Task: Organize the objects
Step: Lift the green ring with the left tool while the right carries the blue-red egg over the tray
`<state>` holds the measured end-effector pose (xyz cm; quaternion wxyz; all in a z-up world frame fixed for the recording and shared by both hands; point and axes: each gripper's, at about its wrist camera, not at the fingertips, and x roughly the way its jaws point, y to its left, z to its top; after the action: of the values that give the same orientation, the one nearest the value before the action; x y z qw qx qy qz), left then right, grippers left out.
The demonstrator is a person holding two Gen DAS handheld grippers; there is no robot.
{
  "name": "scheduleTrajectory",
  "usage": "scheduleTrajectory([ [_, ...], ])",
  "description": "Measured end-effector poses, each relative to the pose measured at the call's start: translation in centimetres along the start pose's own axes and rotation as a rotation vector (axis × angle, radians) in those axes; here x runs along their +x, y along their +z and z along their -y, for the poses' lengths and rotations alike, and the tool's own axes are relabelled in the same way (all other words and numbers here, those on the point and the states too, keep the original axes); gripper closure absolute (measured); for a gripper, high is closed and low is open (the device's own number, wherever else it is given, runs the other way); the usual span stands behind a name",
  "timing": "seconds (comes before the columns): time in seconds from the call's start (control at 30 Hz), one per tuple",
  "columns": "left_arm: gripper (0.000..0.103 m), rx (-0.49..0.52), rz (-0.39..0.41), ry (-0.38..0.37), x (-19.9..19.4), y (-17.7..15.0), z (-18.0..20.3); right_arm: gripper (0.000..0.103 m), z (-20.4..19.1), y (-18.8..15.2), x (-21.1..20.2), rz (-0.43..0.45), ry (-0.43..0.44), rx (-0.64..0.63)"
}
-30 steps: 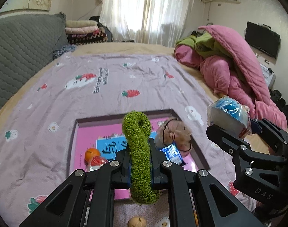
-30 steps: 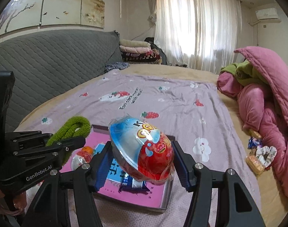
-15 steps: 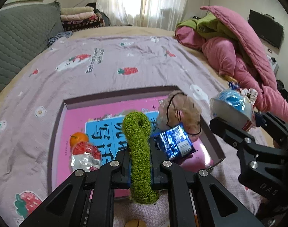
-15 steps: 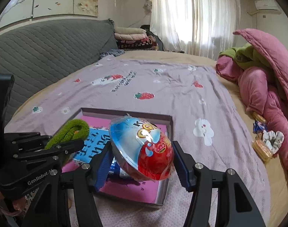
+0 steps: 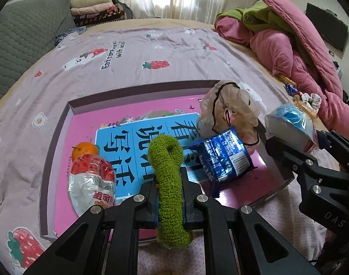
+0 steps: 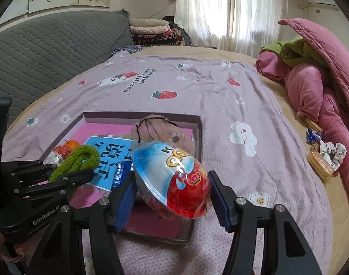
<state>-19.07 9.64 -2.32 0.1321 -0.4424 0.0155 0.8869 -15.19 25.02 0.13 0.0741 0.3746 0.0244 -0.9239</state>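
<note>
The left gripper (image 5: 170,197) pinches a green scrunchie (image 5: 168,178); the right gripper (image 6: 172,197) clasps a wrapped egg-shaped sweet (image 6: 174,181) — beyond both fingertips, the shallow box (image 5: 137,89) (pink-floored) holds an orange (image 5: 85,149), snack packets (image 5: 222,158) and a pouch (image 5: 227,110).

A home bedroom: a bed (image 6: 197,87) under a strawberry-print sheet, a pink quilt (image 6: 316,91) heaped right, curtained window (image 6: 231,11) far, folded blankets (image 6: 151,29) beside it.

Orange (image 5: 86,149) and snack packet (image 5: 222,158) lie in the box (image 5: 57,133) on the bed (image 5: 151,52).
</note>
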Motion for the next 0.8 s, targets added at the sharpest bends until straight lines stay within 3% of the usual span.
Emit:
scheduleTrajectory([
  [0.8, 0.090, -0.006, -0.050, 0.000, 2.6, -0.3, -0.3, 0.042, -0.9, -0.6, 2.6, -0.031, -0.046, -0.011],
])
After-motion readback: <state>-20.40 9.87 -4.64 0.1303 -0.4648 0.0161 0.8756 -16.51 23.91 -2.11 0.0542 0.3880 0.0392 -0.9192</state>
